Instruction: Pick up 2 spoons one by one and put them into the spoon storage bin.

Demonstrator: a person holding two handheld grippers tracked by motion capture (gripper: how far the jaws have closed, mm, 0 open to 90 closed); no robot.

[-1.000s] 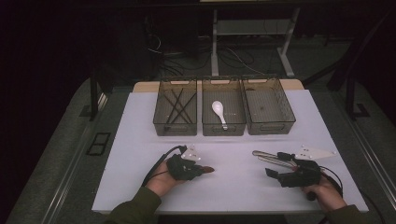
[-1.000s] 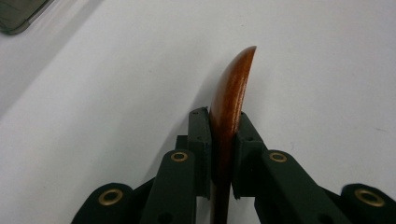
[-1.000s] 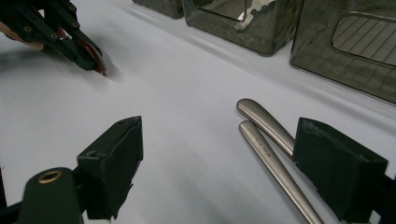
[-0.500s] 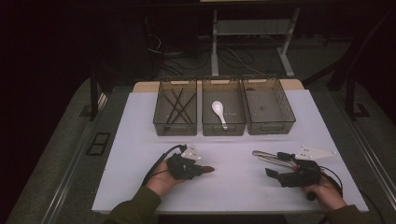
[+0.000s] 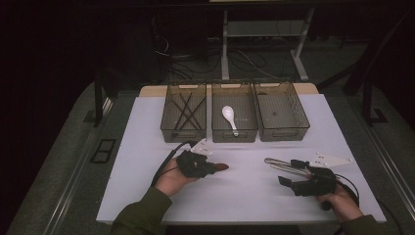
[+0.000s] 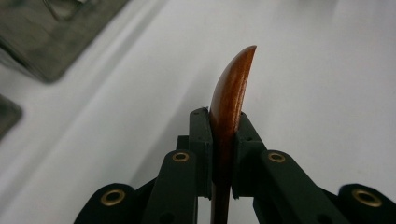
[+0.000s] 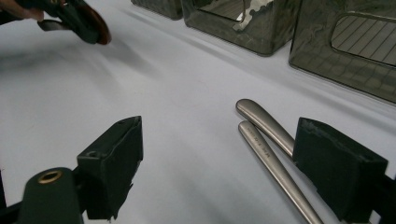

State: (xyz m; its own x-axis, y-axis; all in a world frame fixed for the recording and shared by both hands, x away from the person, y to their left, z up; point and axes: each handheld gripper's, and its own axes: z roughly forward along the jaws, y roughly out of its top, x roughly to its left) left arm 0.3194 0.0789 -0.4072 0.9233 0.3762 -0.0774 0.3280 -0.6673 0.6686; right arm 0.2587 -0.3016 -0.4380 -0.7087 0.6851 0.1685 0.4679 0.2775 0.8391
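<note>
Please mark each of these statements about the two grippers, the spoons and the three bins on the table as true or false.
1. The left gripper is shut on a brown wooden spoon. True.
2. The right gripper is shut on the metal handles. False: its jaws stand open, and the handles lie on the table beside one jaw.
3. A white spoon lies in the middle bin. True.
4. The left bin holds nothing. False: dark sticks lie crossed in it.

Dim room — grey floor [image 5: 58, 161], cables under a metal desk frame [image 5: 259, 44] behind the white table [image 5: 142, 142].
</note>
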